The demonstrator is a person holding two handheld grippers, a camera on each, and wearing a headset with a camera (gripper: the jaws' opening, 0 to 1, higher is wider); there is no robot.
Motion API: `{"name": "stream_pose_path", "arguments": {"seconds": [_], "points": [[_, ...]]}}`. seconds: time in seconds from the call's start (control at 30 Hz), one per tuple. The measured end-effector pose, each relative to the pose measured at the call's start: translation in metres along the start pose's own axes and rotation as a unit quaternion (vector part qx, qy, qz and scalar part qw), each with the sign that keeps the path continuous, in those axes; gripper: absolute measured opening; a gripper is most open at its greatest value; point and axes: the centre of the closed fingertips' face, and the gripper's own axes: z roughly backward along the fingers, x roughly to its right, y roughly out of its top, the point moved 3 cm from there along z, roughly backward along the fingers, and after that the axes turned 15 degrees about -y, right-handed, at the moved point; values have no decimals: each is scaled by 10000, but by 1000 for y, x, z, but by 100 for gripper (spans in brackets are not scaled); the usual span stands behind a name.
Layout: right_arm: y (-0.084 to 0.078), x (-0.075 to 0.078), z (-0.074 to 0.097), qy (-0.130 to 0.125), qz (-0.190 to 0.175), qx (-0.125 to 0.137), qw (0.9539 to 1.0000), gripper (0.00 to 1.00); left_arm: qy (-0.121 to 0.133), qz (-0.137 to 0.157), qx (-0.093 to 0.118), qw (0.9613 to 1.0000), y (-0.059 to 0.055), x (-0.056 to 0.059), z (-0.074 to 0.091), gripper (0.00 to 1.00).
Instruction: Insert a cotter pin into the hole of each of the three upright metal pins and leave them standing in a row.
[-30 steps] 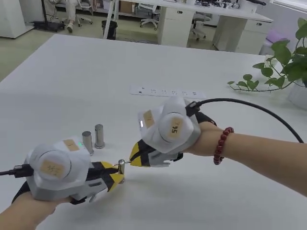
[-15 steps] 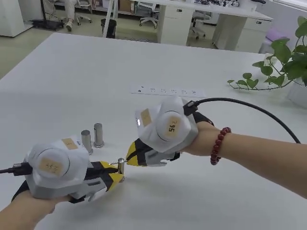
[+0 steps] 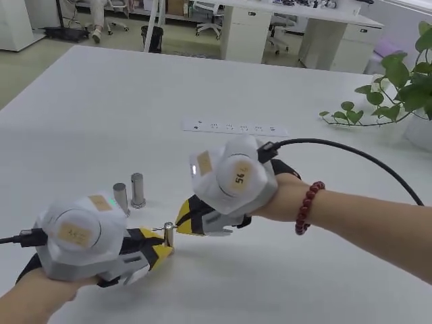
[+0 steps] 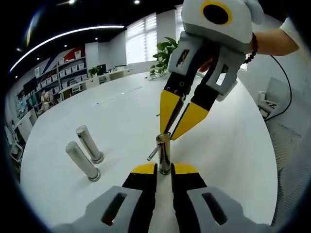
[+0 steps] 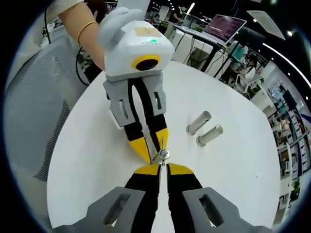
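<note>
Pinching the pin (image 4: 164, 151) near its foot with the left tongs (image 4: 165, 168), yellow tips pressed to either side of it, standing it upright on the bench (image 4: 121, 111). Meeting the pin's head from the far side with the right tongs (image 4: 170, 135), tips drawn together to a point and, in the right gripper view, jaws lying all but closed right up against that head. Showing plainly in the left gripper view the cotter (image 4: 153, 155), a short stub poking sideways out of the pin just under its head, toward the other two pins (image 4: 83, 161); being too small to make out in the head view, and hard to pick out among the yellow tips in the right gripper view. Hiding the cotter's far end behind the pin, so leaving any grip on it by the right tongs impossible to tell. Finding those two pins upright, just beside each other, off to the left of the held one and clear of both tongs. Taking in, from the head view, more of the bench: a power strip (image 3: 233, 128) well behind the work, a plant (image 3: 398, 88) cut off at the right edge, a cable (image 3: 351, 152) running from the right tongs' housing, a bead bracelet (image 3: 307, 206) on that wrist. Covering most of both hands there with the white housings, and the pin's lower part with the left tips.
</note>
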Motion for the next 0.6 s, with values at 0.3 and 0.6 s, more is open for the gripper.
{"name": "stream_pose_path", "arguments": {"seconds": [0.3, 0.6], "points": [[1, -3, 2, 82, -315, 18, 9995, 11, 93, 69, -12, 9999, -2, -2, 5, 26], [4, -3, 4, 98, -893, 75, 9959, 13, 211, 196, 83, 9996, -4, -3, 15, 37]]}}
